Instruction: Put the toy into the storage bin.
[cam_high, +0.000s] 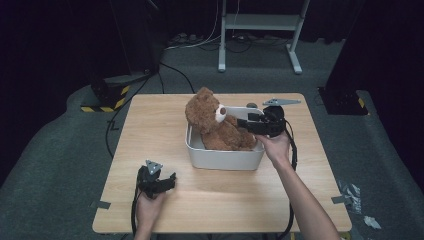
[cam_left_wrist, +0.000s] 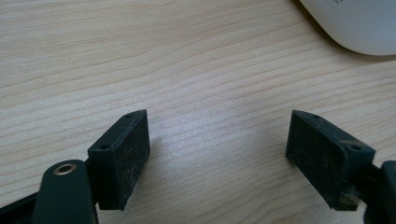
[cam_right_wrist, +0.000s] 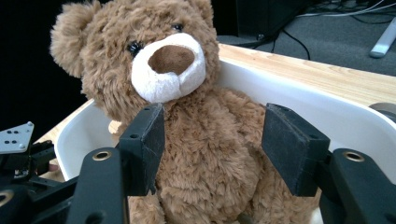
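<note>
Brown teddy bear (cam_right_wrist: 187, 140) sits upright in the white tub (cam_high: 225, 159) mid-counter; my right tool (cam_right_wrist: 212, 149) flanks its chest, jaws apart, pads not pressing. Left tool (cam_left_wrist: 217, 158) rests open on the counter (cam_left_wrist: 196, 60), out of the way.

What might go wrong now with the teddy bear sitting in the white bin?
1. The teddy bear sits tall above the white bin's rim, so it may tip out.
2. The right tool has its jaws apart around the bear's body; drawing back, a pad could snag the fur and drag the bear.
</note>
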